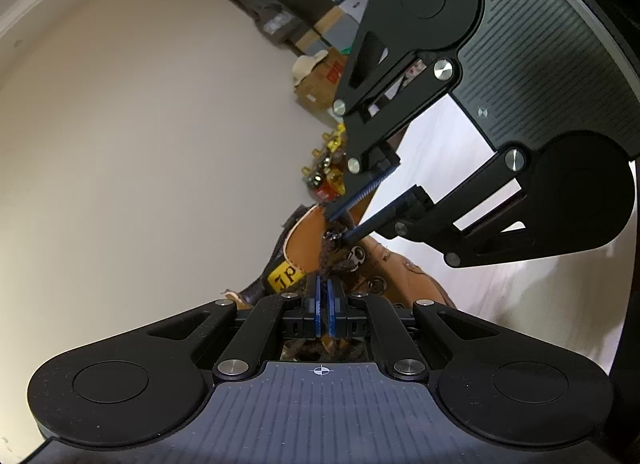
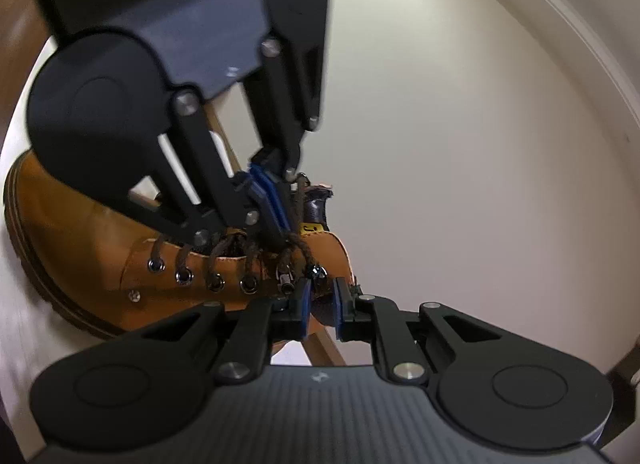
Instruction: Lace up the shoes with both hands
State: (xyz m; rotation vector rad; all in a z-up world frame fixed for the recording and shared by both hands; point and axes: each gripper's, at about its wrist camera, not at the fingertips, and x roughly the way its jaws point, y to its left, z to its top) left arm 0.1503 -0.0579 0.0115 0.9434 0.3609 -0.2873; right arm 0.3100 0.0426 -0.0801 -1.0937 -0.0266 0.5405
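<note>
Tan boot (image 2: 80,232) lying on its side on the white table (image 1: 140,144), eyelet row facing the right wrist camera, so hooks and holes stay reachable from both sides. Left gripper (image 1: 325,304) nearly closed, pinching the dark brown lace (image 1: 328,260) just above the tongue; likely there to keep tension so the threaded rows don't slacken. Right gripper (image 2: 320,300) narrow but not clamped: pads (image 2: 305,298) straddling the lace end and the upper metal hook (image 2: 318,273), gap visible on both sides, nothing pressed yet. Lower four eyelets (image 2: 216,282) already laced; top hooks apparently left. Clutter of boxes (image 1: 320,80) far behind, irrelevant.
</note>
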